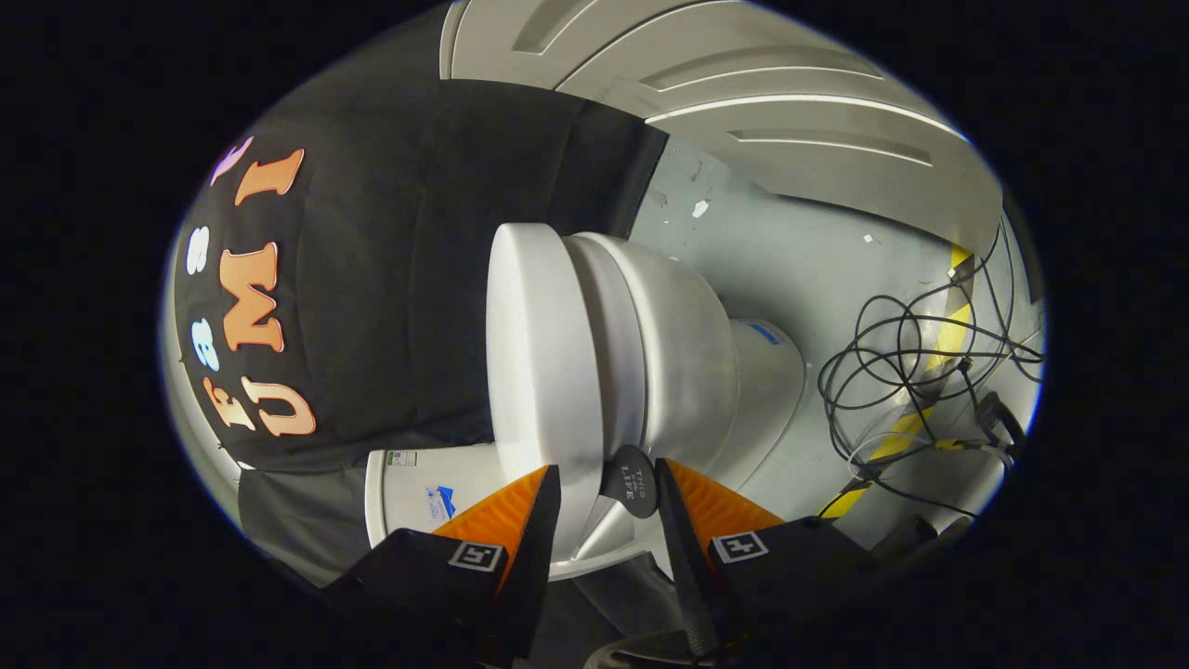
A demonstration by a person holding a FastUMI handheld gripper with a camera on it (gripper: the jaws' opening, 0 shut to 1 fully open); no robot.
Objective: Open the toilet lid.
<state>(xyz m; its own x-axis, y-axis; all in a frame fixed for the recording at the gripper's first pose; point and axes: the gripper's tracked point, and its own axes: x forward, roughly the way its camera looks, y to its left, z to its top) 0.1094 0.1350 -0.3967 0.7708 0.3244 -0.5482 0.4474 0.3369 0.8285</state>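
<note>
The view is turned on its side. A white toilet stands on the grey floor with its lid (531, 353) lying down on the seat (608, 344), above the bowl (683, 358). A small dark round tab (632, 478) sticks out at the lid's rim. My gripper (608, 488) has closed in around that rim. One finger (520, 511) lies against the lid's top face. The other finger (697, 506) sits against the tab on the bowl side. The rim and tab fill the gap between them.
The white tank (418, 488) with small stickers sits beside the lid, close to the finger on the lid's top. Loose black cables (915, 372) and yellow-black floor tape (915, 418) lie beyond the bowl. A pale panelled door (743, 93) stands at the far side.
</note>
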